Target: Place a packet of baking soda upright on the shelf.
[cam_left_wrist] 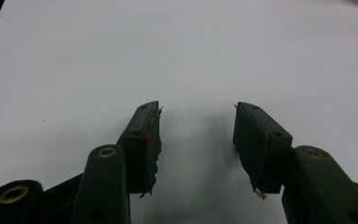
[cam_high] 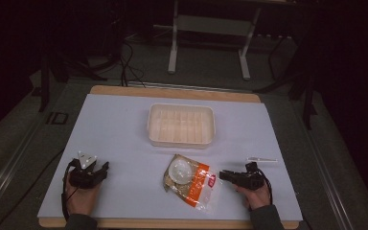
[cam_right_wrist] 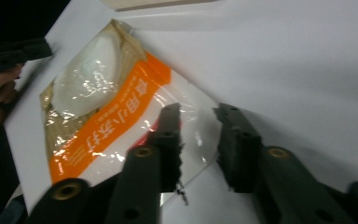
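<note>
**Right gripper at the edge of a plastic bag**

A pale sheet covered the table (cam_high: 124, 124). Near its front edge lay a clear plastic bag (cam_high: 191, 181) with an orange band and a white round lump inside, lying flat. Beyond it, toward the middle of the table, sat an empty white tray (cam_high: 181, 125). A small thin white item (cam_high: 262, 159) lay to the right, well apart from the bag.

The right gripper (cam_high: 226, 176), held in the person's right hand (cam_high: 258, 194), pointed at the bag's right end. In the right gripper view, its jaws were partly apart around the bag's clear corner (cam_right_wrist: 200, 135), one jaw lying over the plastic; whether the pads pressed on it could not be told.

The left gripper (cam_high: 96, 168), in the left hand (cam_high: 81, 199), rested at the table's front left, well apart from the bag. Its jaws stood wide apart, nothing between them, over bare sheet.
</note>
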Action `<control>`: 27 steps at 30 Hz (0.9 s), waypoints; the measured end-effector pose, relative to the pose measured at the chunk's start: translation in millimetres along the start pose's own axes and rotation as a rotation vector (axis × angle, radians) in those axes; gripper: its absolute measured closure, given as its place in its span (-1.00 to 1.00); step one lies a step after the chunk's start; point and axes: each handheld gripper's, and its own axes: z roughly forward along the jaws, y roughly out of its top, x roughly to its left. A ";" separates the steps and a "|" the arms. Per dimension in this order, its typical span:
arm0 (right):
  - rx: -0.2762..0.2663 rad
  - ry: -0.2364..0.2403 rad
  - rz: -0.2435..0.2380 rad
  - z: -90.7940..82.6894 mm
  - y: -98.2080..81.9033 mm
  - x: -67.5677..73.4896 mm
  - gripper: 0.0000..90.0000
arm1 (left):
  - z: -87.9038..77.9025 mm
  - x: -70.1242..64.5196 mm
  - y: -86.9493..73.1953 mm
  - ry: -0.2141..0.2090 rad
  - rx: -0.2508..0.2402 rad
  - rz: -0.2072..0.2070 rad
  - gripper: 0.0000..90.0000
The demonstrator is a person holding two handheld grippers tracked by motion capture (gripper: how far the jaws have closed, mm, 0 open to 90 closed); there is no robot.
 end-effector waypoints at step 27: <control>0.067 0.119 0.041 9.8 -1.2 6.8 0.48 | 0.1 0.1 0.1 0.002 0.004 0.001 0.12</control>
